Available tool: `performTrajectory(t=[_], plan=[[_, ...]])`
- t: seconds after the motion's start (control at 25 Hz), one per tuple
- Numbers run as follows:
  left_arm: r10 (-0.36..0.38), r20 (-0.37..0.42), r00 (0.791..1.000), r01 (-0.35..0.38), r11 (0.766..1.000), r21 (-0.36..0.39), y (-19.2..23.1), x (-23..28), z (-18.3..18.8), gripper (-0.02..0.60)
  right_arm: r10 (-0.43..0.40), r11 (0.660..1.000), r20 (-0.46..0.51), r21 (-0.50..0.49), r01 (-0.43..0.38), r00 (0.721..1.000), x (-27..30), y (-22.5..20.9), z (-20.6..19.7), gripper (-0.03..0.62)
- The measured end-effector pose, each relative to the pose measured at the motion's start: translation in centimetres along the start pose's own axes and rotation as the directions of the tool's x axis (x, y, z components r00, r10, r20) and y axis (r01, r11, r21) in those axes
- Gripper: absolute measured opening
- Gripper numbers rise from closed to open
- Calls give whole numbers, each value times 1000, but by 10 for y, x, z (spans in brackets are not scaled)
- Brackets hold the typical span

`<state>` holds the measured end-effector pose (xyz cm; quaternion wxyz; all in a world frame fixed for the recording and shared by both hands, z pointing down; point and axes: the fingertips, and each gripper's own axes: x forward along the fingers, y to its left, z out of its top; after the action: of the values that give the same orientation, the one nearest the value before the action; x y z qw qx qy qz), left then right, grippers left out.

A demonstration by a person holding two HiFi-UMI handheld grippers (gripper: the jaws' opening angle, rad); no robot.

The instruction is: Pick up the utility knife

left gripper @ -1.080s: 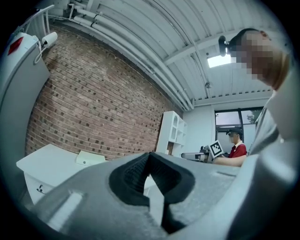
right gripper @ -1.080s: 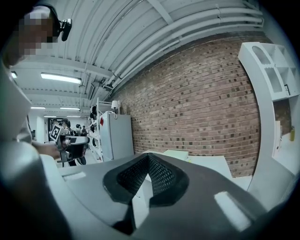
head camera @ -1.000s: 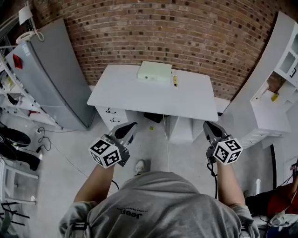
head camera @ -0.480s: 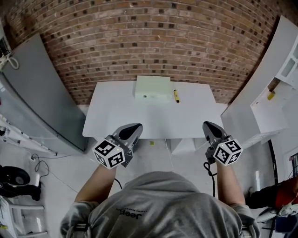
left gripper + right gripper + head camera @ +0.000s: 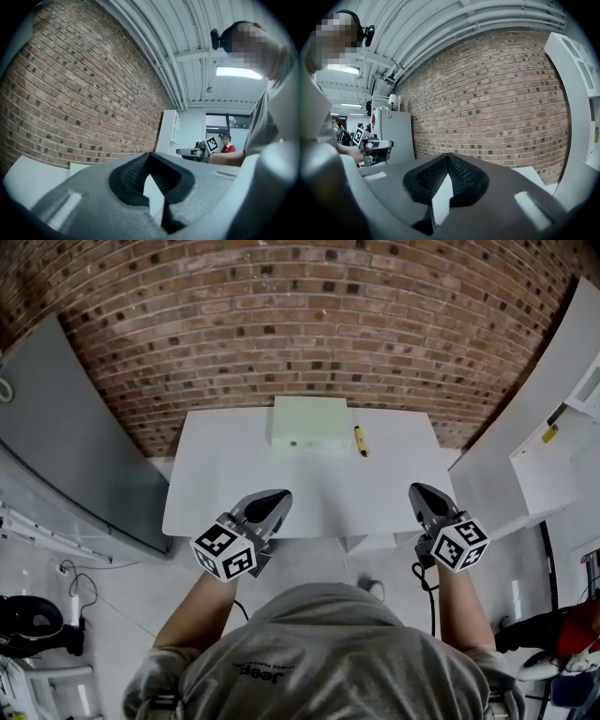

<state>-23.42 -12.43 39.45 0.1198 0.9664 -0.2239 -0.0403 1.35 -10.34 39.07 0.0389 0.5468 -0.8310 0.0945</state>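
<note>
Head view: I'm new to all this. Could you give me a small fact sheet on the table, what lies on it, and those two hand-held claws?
Table: white table, set against a brick wall
On it: pale box at the far edge; yellow knife just right of the box
Left gripper: jaws together, nothing in them, over the table's near edge
Right gripper: jaws together, nothing in them, over the near edge
Knife status: lying on the table, not yet picked up, far from both grippers
</note>
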Motion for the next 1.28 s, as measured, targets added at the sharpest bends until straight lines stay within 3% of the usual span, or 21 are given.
performTrajectory(t=[0.44, 0.96, 1.28], plan=[[100, -4, 995, -100, 994, 34, 30, 85, 2, -2, 108, 994, 24, 8, -109, 994, 55, -95, 12, 10], [272, 36, 962, -272, 962, 4, 36, 281, -10, -3, 274, 961, -28, -42, -275, 961, 93, -274, 30, 9], [306, -16, 952, -306, 952, -14, 64, 340, -22, -2, 302, 953, -23, -18, -303, 953, 124, -317, 27, 9]])
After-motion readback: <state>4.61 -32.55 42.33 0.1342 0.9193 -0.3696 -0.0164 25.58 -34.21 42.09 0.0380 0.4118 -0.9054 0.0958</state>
